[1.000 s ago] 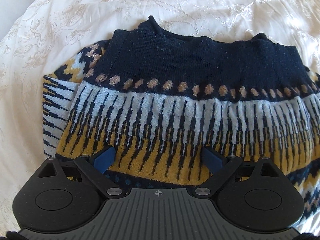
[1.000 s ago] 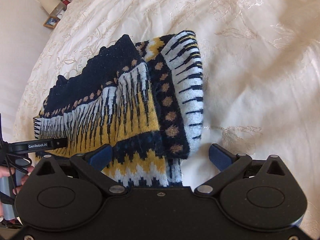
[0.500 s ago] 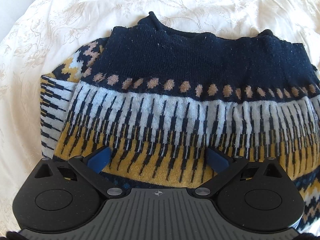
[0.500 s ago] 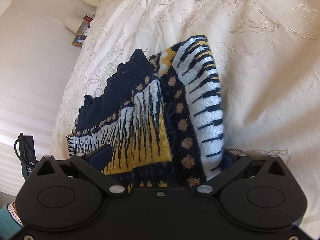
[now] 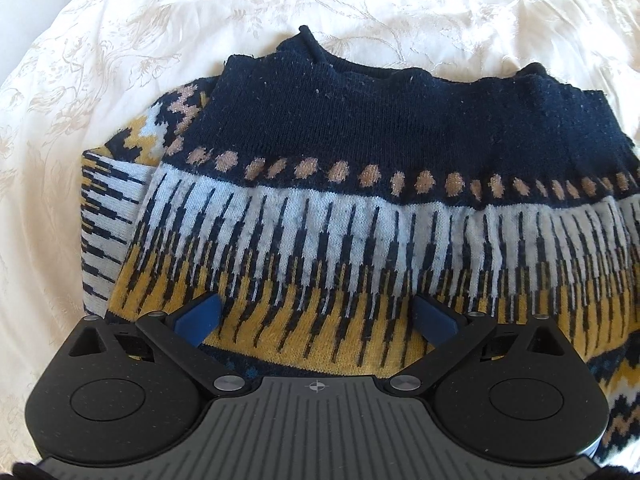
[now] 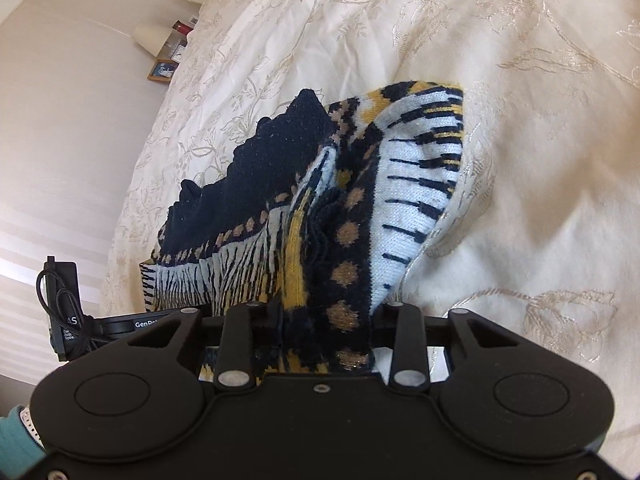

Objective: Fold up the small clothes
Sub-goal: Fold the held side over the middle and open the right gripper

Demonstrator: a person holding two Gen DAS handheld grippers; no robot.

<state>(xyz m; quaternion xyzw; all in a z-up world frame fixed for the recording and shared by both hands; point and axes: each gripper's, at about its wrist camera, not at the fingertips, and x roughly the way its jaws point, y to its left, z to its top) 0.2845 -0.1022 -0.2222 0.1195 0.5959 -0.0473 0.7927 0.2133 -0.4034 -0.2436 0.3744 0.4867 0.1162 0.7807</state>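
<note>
While a folded knitted sweater (image 5: pixel 360 208) patterned in navy, pale blue, mustard yellow and tan lies on a cream bedspread (image 5: pixel 120 60) embroidered with pale gold flowers, two black handheld grippers work at its near edge. Seen from the left wrist, the sweater fills the middle of the view, with a plain navy band furthest away, then a row of tan dots, then pale blue and yellow stripes nearest the camera. A second folded layer with black and pale blue bars pokes out at the left side. The left gripper (image 5: pixel 316 316) has its two blue fingertips (image 5: pixel 198 316) spread wide apart, resting over the yellow striped edge without pinching it.

From the right wrist, the right gripper (image 6: pixel 326 320) has its jaws drawn close together on a bunched end of the sweater (image 6: pixel 348 240), and the fabric rises lifted and gathered from between them, a flap of pale blue with black bars curling to the right. The rest of the garment trails away to the left on the bedspread (image 6: pixel 520 120). At the far left, part of the left gripper (image 6: pixel 148 324) and a black cabled device (image 6: pixel 62 308) show, and a teal sleeve cuff (image 6: pixel 16 444) sits at the bottom corner. A lamp with a cream shade (image 6: pixel 152 38) and a small framed picture (image 6: pixel 163 70) stand in the distant background.
</note>
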